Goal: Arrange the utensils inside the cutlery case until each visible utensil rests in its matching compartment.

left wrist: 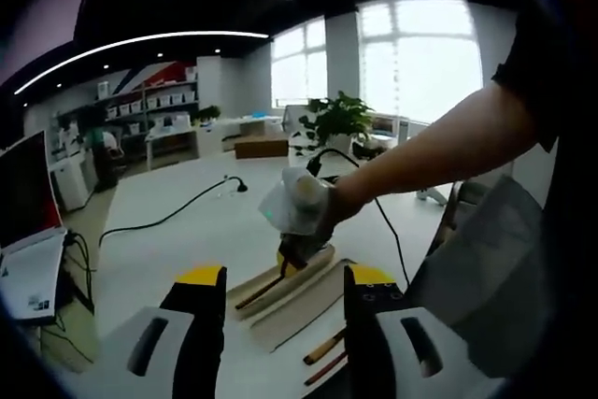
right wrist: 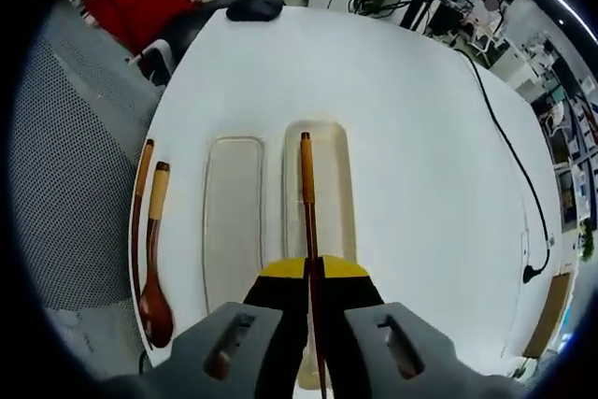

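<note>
Right gripper (right wrist: 313, 273), fingers clenched on a chopstick (right wrist: 306, 203), holds it lengthwise over the right compartment of a pale two-part cutlery case (right wrist: 234, 221) on a white round counter (right wrist: 420, 137). Left compartment beside it lies bare. On the counter's left edge, just left of the case, a wooden spoon (right wrist: 154, 259) and a second chopstick (right wrist: 139, 212) lie side by side. In left gripper view, left gripper (left wrist: 285, 287) hangs near the counter w/ fingers apart, released, nothing between them; person's gloved hand (left wrist: 304, 203) holds the right gripper above the case. A black cable (left wrist: 168, 217) trails across the far counter.
</note>
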`<state>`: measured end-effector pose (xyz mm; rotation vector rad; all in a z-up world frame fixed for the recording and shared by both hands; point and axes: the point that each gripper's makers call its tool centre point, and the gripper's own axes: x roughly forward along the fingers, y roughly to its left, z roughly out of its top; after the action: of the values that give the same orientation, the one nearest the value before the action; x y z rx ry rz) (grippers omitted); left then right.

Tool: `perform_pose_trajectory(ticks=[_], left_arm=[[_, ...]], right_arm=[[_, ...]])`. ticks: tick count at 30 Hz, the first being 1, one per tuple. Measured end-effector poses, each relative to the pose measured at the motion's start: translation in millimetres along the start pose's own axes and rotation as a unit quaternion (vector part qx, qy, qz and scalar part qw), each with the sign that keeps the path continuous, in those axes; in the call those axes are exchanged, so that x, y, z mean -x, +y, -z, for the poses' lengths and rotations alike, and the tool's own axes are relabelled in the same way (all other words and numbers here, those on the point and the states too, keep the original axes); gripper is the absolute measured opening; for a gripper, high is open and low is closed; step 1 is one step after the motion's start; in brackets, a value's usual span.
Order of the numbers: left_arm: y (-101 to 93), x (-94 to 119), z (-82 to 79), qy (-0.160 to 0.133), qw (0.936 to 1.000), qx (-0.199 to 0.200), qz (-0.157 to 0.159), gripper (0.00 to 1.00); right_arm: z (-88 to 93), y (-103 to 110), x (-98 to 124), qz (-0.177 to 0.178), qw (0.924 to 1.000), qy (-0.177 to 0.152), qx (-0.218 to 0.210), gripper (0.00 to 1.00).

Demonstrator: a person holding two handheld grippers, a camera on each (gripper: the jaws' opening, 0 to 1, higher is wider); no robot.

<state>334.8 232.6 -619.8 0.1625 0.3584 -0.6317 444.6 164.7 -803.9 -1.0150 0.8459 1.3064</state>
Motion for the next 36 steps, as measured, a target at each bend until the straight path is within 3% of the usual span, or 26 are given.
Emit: perform_pose_trajectory(ticks=[5,36], left_arm=[[0.3,-0.3,0.9,0.002,1.0,0.002,0.001,0.51],[0.9,-1.7,6.5,0.016,0.9999,0.002,0.001,0.51]], right_arm=[[-4.9,-1.9,-0.5,-0.002,0.9998,-0.011,-0.014,0.0],[4.5,0.8,-15.6,-0.015,0.9999,0.002,-0.006,0.0]])
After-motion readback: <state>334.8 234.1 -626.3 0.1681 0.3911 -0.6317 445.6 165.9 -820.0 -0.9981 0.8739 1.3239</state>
